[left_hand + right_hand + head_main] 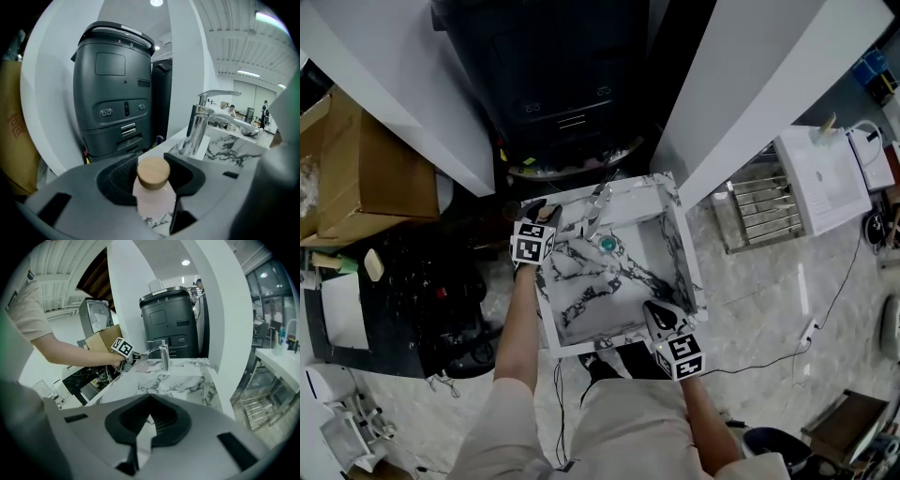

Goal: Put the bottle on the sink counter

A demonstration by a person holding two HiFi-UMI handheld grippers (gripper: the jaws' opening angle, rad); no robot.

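Observation:
A pale pink bottle (153, 200) with a round wooden cap (153, 171) stands upright on the marble sink counter (667, 199), at its back left corner next to the chrome faucet (200, 123). My left gripper (151, 159) is around the bottle's neck, open, with the pads close beside it. From the right gripper view, that bottle (141, 365) shows small beside the left gripper (129, 363). My right gripper (662, 317) hovers over the counter's near right corner, shut and empty (150, 397).
A tall black machine (562, 75) stands behind the sink between white partitions. A cardboard box (366, 169) and a dark cluttered stand (403, 291) lie to the left. A metal rack (759, 206) and a white appliance (820, 178) are on the right. Cables cross the floor.

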